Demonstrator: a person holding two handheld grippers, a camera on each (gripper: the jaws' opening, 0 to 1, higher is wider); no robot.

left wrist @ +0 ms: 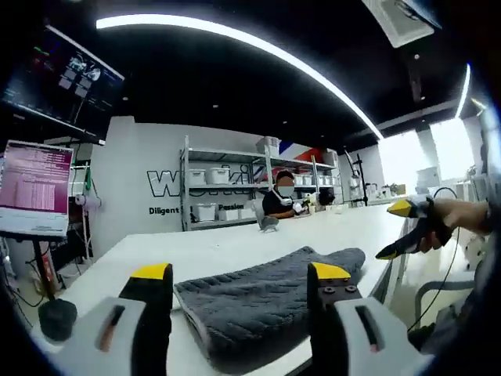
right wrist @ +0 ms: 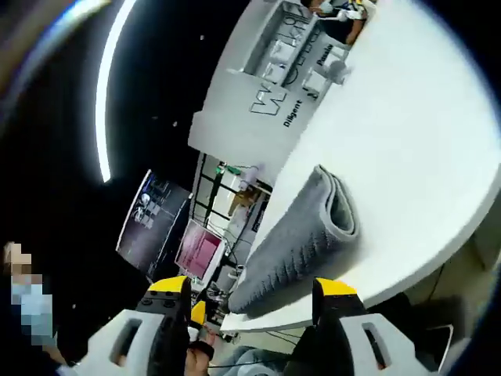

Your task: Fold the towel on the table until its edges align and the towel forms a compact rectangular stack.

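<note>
The left gripper (left wrist: pixel 241 301) rises from six o'clock in the left gripper view, its yellow-tipped jaws standing apart with nothing between them; it is released. Straight ahead, between the jaws as seen, the grey towel (left wrist: pixel 270 301) lies folded on the white table (left wrist: pixel 235 243), its rolled fold facing the camera and its far end reaching toward two o'clock. It sits close to the table's near edge, and one corner seems to come right up to that edge.

The right gripper (right wrist: pixel 254 301) also rises from six o'clock in the right gripper view, jaws spread and empty. That view is strongly rolled, so the table runs up toward one o'clock and the towel (right wrist: pixel 301 239) lies diagonally, folded double with a loop-shaped fold at its upper end. In the left gripper view the right gripper (left wrist: pixel 411 227) appears at three o'clock, held off the table to the side, well apart from the towel.

The stack looks compact, but the layers do not seem quite flush. The main risk is that a nudge to square the edges pushes the towel over the near table edge. A pinch taking only the top layer could also peel the fold open, and a roll of the hand could swing the towel out of sight.
</note>
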